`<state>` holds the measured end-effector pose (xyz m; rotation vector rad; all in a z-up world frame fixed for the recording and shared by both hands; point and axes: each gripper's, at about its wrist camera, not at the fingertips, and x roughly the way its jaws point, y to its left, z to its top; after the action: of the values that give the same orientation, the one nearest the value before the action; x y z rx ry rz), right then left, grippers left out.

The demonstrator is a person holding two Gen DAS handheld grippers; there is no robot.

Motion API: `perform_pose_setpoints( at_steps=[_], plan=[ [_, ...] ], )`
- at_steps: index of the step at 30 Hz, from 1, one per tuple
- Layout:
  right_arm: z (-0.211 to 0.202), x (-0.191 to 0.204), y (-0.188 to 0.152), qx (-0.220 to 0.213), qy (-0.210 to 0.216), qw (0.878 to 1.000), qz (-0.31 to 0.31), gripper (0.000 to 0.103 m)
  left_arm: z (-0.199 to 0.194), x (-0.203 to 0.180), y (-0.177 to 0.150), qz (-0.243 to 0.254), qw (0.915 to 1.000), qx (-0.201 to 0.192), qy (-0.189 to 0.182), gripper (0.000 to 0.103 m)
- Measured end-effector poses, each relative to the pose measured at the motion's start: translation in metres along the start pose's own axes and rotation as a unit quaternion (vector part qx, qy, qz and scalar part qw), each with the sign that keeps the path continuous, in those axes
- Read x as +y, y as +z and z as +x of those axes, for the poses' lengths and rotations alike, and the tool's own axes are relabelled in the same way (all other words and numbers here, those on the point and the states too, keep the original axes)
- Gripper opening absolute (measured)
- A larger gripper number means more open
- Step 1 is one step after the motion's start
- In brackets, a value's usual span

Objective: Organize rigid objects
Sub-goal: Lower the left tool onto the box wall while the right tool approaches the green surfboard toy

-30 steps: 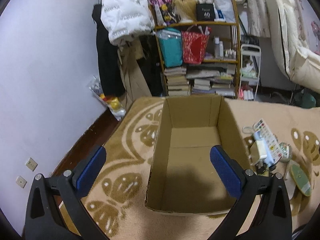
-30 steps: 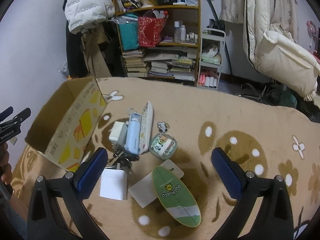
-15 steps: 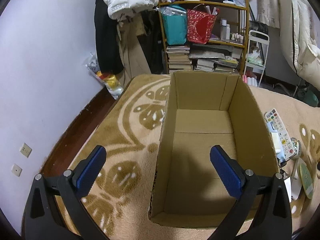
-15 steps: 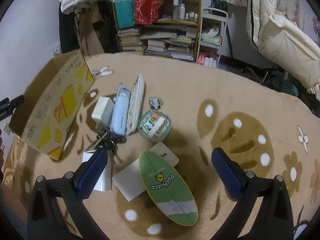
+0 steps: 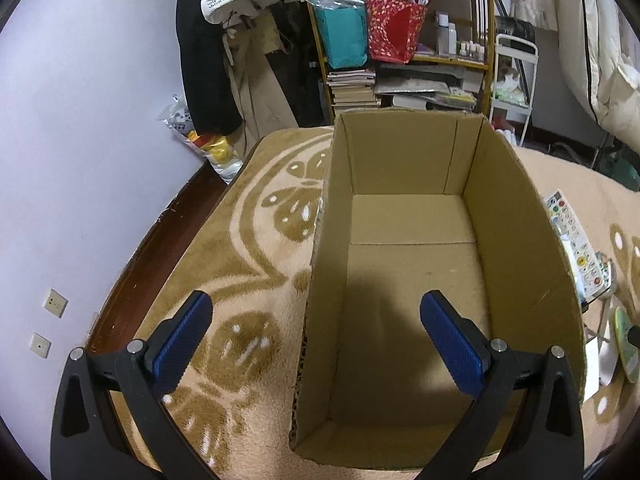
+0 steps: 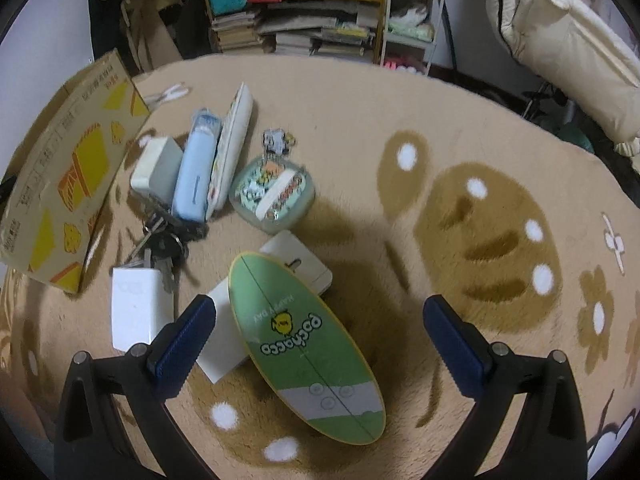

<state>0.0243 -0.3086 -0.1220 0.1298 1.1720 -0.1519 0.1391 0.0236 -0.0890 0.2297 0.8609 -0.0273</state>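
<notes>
Our right claw [image 6: 319, 330] has dropped closer to the green oval board [image 6: 306, 346], now lying between its wide-open, empty jaws. Our left claw [image 5: 316, 330], equally wide and empty, hangs over the cardboard box [image 5: 520, 248], whose left wall runs between its fingers; the rug [image 5: 256, 248] spreads at nine o'clock.

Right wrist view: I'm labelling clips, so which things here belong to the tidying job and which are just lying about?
Job:
cardboard box
green oval board
white charger
blue case
round tin
keys
right tool, open

Lying about:
bookshelf
white trolley
patterned rug
</notes>
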Motion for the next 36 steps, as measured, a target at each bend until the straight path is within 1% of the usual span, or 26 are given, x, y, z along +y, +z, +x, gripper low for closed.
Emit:
perform_pose_setpoints(
  at_steps=[3,5,7,10,14,18,20,22,24,25,27,29,30,32,35,36],
  plan=[
    [0.007,0.003,-0.003,0.009,-0.016,1.0,-0.012,0.103,0.001,-0.003,0.001,0.01,0.9998,-0.001,0.018,0.102],
    [0.011,0.003,-0.003,0.016,-0.015,1.0,-0.014,0.103,0.002,-0.003,0.0,0.013,0.9996,0.0,0.024,0.1],
    [0.015,0.003,-0.003,0.026,-0.011,1.0,-0.012,0.103,0.003,-0.003,0.0,0.013,0.9997,0.002,0.021,0.098],
    [0.021,0.002,-0.004,0.046,0.002,0.999,-0.011,0.103,0.006,-0.002,-0.001,0.012,0.9995,0.012,0.025,0.097],
    [0.032,-0.001,-0.008,0.071,0.017,0.997,-0.002,0.103,0.011,0.001,-0.003,0.006,0.9995,0.024,0.022,0.097],
    [0.035,-0.001,-0.008,0.08,0.025,0.996,0.001,0.103,0.014,0.002,-0.004,0.003,0.9992,0.029,0.028,0.097],
    [0.036,0.002,-0.008,0.088,0.033,0.996,-0.003,0.103,0.015,0.001,-0.004,0.005,0.9991,0.029,0.03,0.092],
    [0.036,0.001,-0.011,0.096,0.043,0.994,-0.006,0.103,0.016,0.0,-0.005,0.008,0.999,0.031,0.031,0.09],
    [0.04,0.004,-0.012,0.11,0.063,0.992,-0.006,0.103,0.016,-0.001,-0.006,0.012,0.9989,0.031,0.033,0.088],
    [0.041,0.007,-0.011,0.113,0.066,0.991,-0.008,0.103,0.015,-0.002,-0.006,0.016,0.9988,0.03,0.036,0.086],
    [0.042,0.012,-0.011,0.113,0.065,0.991,-0.02,0.103,0.015,-0.004,-0.007,0.022,0.9986,0.029,0.038,0.085],
    [0.043,0.017,-0.01,0.114,0.061,0.991,-0.027,0.103,0.014,-0.005,-0.008,0.023,0.9986,0.029,0.037,0.078],
    [0.043,0.019,-0.01,0.113,0.063,0.991,-0.028,0.103,0.015,-0.005,-0.008,0.023,0.9987,0.031,0.033,0.076],
    [0.044,0.022,-0.01,0.111,0.058,0.992,-0.031,0.102,0.015,-0.006,-0.009,0.024,0.9987,0.035,0.029,0.066],
    [0.043,0.022,-0.012,0.111,0.053,0.992,-0.035,0.101,0.018,-0.009,-0.012,0.03,0.9982,0.043,0.029,0.055],
    [0.043,0.021,-0.011,0.111,0.053,0.992,-0.035,0.101,0.018,-0.01,-0.013,0.033,0.9981,0.044,0.029,0.052]
  ],
)
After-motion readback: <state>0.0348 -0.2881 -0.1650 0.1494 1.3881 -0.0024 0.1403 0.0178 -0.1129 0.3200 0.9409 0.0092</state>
